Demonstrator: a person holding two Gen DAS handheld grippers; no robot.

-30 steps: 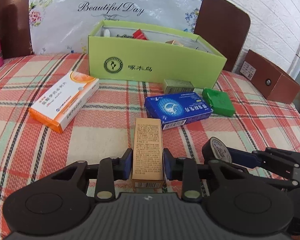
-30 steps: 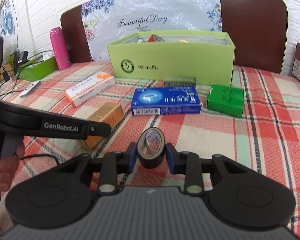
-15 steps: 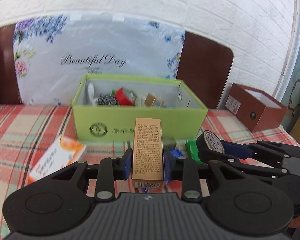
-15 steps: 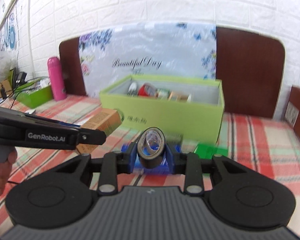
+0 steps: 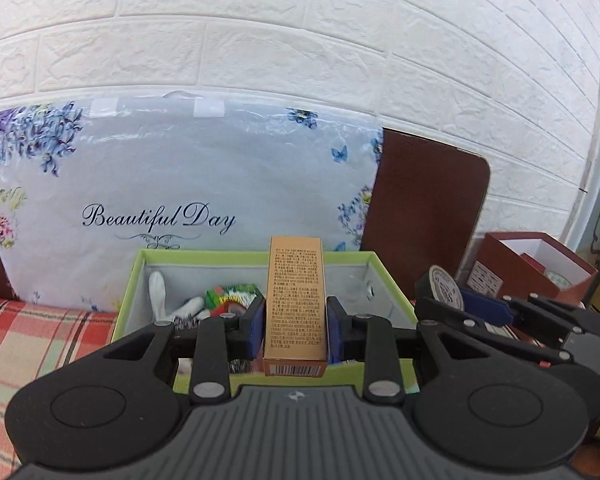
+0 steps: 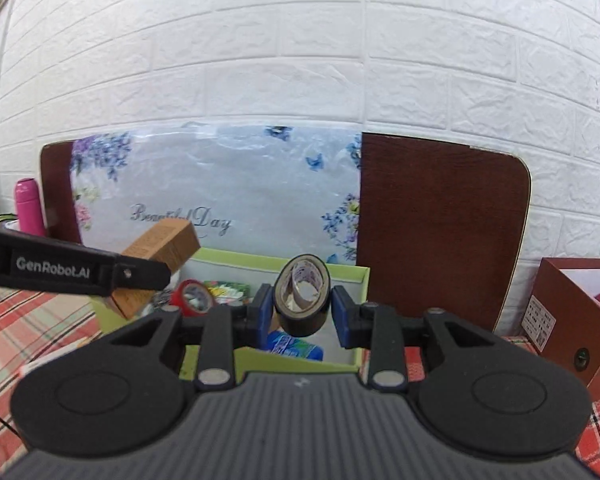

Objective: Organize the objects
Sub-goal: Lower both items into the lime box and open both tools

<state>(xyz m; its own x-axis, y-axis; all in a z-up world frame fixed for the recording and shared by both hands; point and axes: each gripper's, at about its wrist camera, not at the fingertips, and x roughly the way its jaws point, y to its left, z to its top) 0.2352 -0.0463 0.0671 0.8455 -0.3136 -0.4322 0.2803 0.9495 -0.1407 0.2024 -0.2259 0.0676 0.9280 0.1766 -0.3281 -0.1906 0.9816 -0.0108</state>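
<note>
Left wrist view: the left hand-held gripper (image 5: pixel 295 326) pinches a tan carton (image 5: pixel 295 304) between its blue pads, the carton standing upright with its barcode end nearest the camera. It hangs in the air in front of the open green box (image 5: pixel 388 280), with its upper part showing against the box's far wall. Inside the box lie a white plastic piece (image 5: pixel 158 292), a red and green packet (image 5: pixel 232 296) and some dark metal bits. To the right, the right hand-held gripper (image 5: pixel 446 294) pinches a roll of black tape (image 5: pixel 440 290), level with the box's right edge. Behind stands a flowered bag (image 5: pixel 180 184) reading "Beautiful Day", against a brown board (image 5: pixel 424 208) and a white brick wall. A brown box (image 5: pixel 532 272) sits at far right on the checked surface (image 5: pixel 40 332).

Right wrist view: the right hand-held gripper (image 6: pixel 302 312) grips the tape roll (image 6: pixel 302 296) by its flat sides, its hole facing the camera, above the right part of the green box (image 6: pixel 360 280). A red tape roll (image 6: pixel 192 298) and a blue packet (image 6: pixel 296 346) lie inside. At left the other gripper's finger crosses the carton (image 6: pixel 164 248), held tilted over the box's left part. A pink bottle (image 6: pixel 30 206) stands far left.
</note>
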